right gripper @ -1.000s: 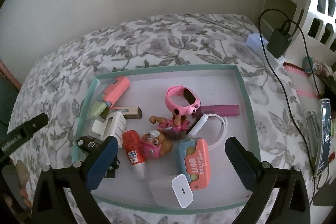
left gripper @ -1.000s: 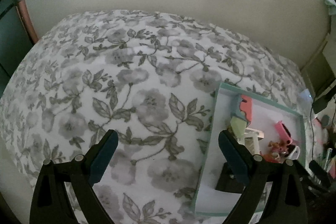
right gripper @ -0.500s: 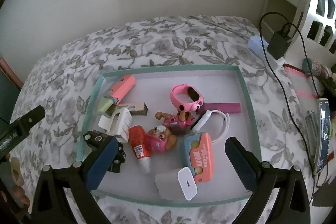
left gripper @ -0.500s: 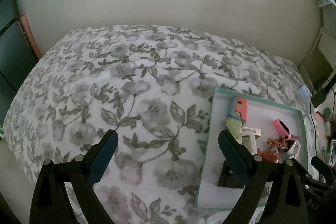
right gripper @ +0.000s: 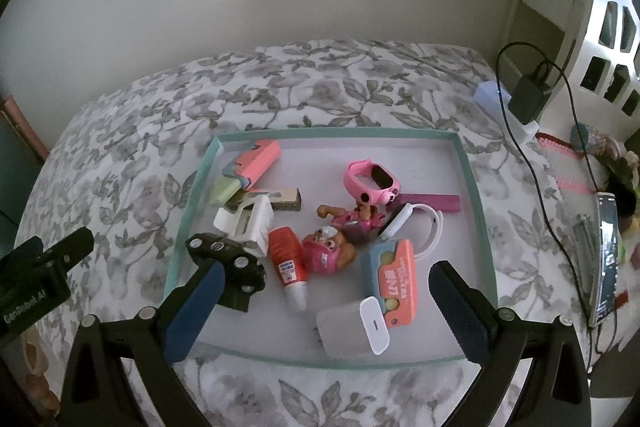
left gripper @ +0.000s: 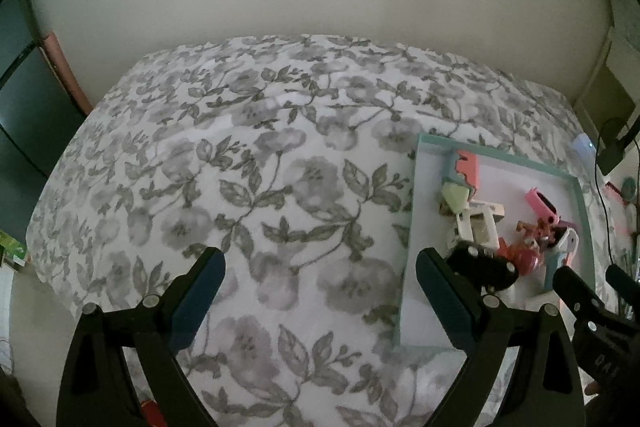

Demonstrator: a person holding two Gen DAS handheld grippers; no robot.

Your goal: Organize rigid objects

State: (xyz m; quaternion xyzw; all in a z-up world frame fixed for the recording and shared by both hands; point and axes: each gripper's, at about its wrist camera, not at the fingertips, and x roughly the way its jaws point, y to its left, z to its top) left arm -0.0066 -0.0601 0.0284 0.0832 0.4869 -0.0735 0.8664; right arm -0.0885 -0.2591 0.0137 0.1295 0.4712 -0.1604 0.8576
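Tray of toys on bedspread

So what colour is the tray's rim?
Teal-green rim, white floor; clearest in the right wrist view.

bare bedspread left of tray, toys crowding inside

"GenRobot.AI" is printed on the left gripper.
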